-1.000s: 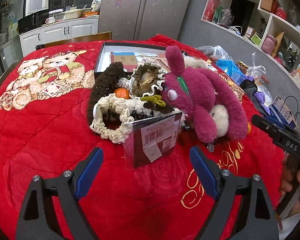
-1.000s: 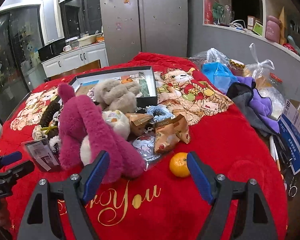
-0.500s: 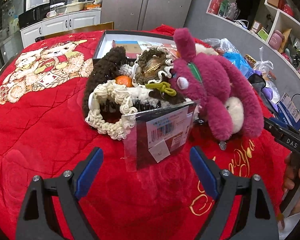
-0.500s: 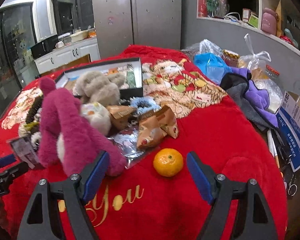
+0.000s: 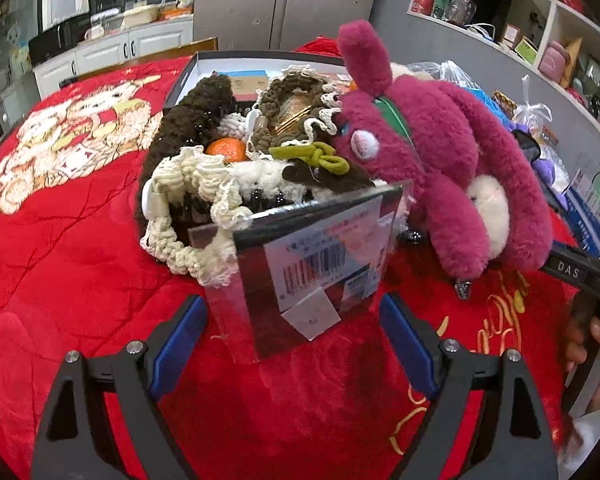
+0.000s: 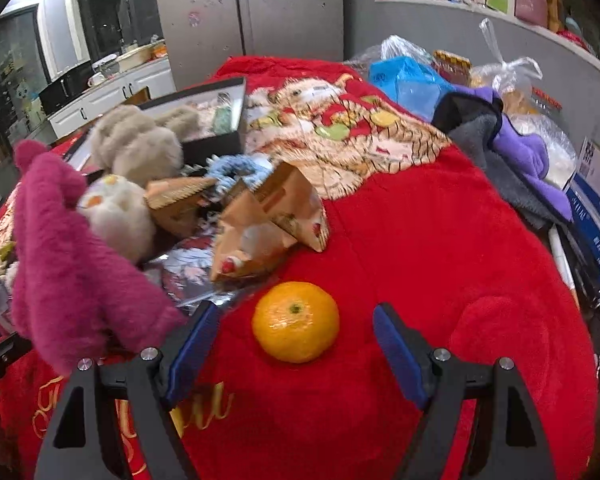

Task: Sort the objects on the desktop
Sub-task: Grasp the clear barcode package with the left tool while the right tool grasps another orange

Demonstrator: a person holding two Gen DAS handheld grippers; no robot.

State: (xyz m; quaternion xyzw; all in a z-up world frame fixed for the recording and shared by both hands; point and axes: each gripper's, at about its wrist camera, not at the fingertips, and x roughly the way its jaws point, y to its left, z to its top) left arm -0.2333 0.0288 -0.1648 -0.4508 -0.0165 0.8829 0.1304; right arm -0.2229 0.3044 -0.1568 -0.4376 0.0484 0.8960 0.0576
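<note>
A tangerine (image 6: pixel 295 322) sits alone on the red blanket (image 6: pixel 420 240), just ahead of the right gripper (image 6: pixel 296 336), roughly centred between its blue pads, which stand wide apart and touch nothing. To its right the blanket is bare and free up to the table's edge, where grey and purple cloths (image 6: pixel 512 160) and plastic bags (image 6: pixel 412 76) are heaped. To its left the room is tight: the magenta plush toy (image 6: pixel 68 264) lies against the left finger, and brown paper snack packets (image 6: pixel 268 216) rest just behind the fruit on a crumpled foil wrapper (image 6: pixel 188 264).

In the left wrist view a clear-wrapped dark card with a barcode label (image 5: pixel 312 268) stands tilted at the front of the pile, its lower edge between the pads of the left gripper (image 5: pixel 294 344), which is spread wide and holds nothing. Behind it lie crocheted scrunchies (image 5: pixel 188 208), a second tangerine (image 5: pixel 226 149) and the open black box (image 5: pixel 204 64). Bare blanket stretches away to the left. Both grippers point steeply down at the table. At the right edge a hand (image 5: pixel 596 344) grips the other tool's handle.
</note>
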